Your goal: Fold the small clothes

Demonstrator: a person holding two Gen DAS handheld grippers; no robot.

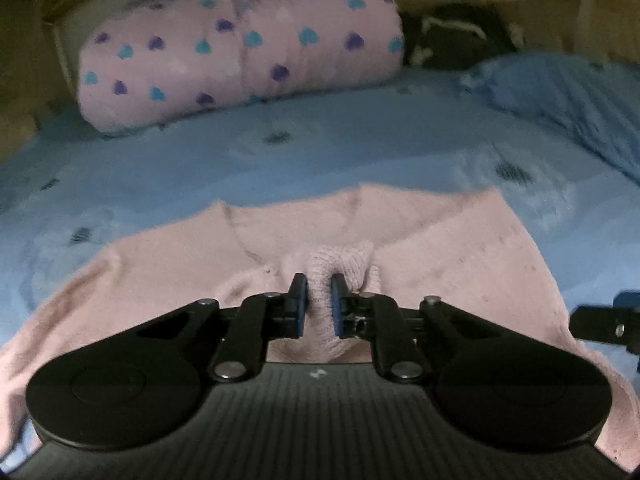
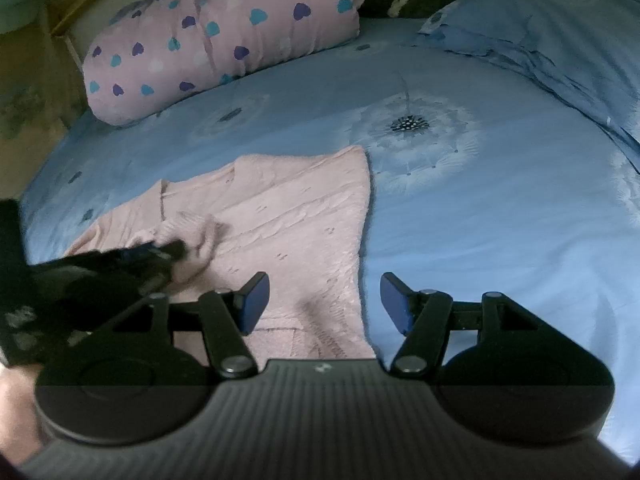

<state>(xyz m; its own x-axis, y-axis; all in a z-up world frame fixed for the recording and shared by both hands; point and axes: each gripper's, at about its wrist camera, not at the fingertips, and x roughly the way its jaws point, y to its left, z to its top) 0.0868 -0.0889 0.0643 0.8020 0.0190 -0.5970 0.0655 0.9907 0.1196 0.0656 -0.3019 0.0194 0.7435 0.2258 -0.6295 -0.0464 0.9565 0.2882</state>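
— Where is the pink sweater (image 2: 280, 224) lying?

— It is lying flat on the blue bedsheet (image 2: 460, 220), its long axis running away from both cameras toward the heart-print pillow (image 2: 224, 36).

— Which gripper is nearer?

— The left gripper (image 1: 319, 300) is pinching a bunched knit cuff (image 1: 340, 264) over the sweater's middle. The right gripper (image 2: 324, 300) is hanging with fingers spread and holding nothing (straddling the sweater's right edge, near hem just ahead), so it is looking better placed for that side.
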